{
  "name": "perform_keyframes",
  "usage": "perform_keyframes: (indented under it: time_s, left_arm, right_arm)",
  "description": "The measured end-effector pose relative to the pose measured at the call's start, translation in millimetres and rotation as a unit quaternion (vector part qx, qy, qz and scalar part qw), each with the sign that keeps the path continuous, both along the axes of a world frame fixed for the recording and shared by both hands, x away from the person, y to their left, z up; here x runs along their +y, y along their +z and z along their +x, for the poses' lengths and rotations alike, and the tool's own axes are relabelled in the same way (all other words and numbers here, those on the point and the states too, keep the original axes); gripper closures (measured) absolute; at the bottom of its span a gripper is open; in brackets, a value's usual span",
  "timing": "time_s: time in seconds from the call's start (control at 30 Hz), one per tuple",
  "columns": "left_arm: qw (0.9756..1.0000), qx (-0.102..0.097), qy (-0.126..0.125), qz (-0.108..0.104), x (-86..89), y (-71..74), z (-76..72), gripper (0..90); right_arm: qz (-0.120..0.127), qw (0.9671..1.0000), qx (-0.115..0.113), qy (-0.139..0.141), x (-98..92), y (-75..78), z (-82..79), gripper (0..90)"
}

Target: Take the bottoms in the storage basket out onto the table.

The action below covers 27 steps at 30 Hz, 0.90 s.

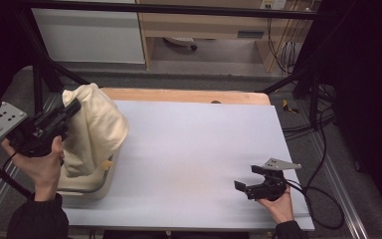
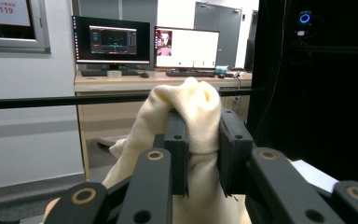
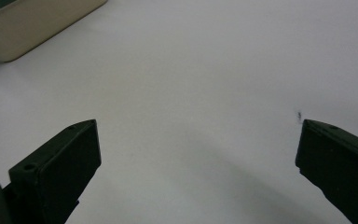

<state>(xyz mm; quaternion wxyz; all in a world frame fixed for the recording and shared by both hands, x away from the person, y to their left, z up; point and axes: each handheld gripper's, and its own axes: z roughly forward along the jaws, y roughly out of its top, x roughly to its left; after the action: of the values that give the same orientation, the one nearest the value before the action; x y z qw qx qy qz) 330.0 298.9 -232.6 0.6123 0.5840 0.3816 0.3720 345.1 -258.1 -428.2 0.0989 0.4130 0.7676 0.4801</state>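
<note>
A cream cloth [image 1: 95, 130] hangs lifted above a beige basin [image 1: 88, 185] at the table's left edge. My left gripper [image 1: 72, 107] is raised at the left and shut on the cloth's top. In the left gripper view the cream cloth [image 2: 186, 112] bunches up between the two black jaws of the left gripper [image 2: 203, 154], which pinch it. My right gripper [image 1: 247, 178] rests low over the white table [image 1: 199, 149] near the front right, open. In the right gripper view the right gripper [image 3: 198, 154] has its jaws wide apart with nothing between them.
The beige basin [image 3: 28, 23] shows at the far left corner of the right gripper view. A wooden strip [image 1: 189, 95] runs along the table's far edge. Black frame bars [image 1: 45, 69] stand at the left and right, and cables [image 1: 318, 149] trail off the right side.
</note>
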Motion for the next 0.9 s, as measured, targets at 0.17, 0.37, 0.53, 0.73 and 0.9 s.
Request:
perform_keyframes:
  time_s: [0.17, 0.37, 0.53, 0.73, 0.9]
  left_arm:
    - [1.0000, -0.004, -0.004, 0.000, -5.2, 2.1, 0.6, 75.9]
    - [0.9999, -0.005, -0.010, 0.000, -10.9, 3.9, 1.4, 75.9]
    - [0.9999, -0.007, -0.014, 0.001, -15.6, 4.3, 2.5, 75.9]
    - [0.9997, -0.007, -0.022, 0.003, -22.6, 5.1, 3.4, 75.9]
    - [0.9995, -0.007, -0.030, 0.002, -28.7, 5.7, 4.1, 75.9]
  right_arm:
    - [-0.001, 1.0000, 0.002, 0.001, 0.1, -0.1, 0.0, 0.5]
    - [-0.002, 1.0000, 0.001, 0.002, 0.2, -0.3, 0.1, 0.5]
    - [-0.001, 1.0000, 0.001, 0.002, 0.1, -0.1, 0.0, 0.5]
    - [-0.001, 1.0000, 0.002, 0.002, 0.2, -0.1, -0.1, 0.5]
    - [-0.001, 1.0000, 0.001, 0.002, 0.2, -0.1, -0.1, 0.5]
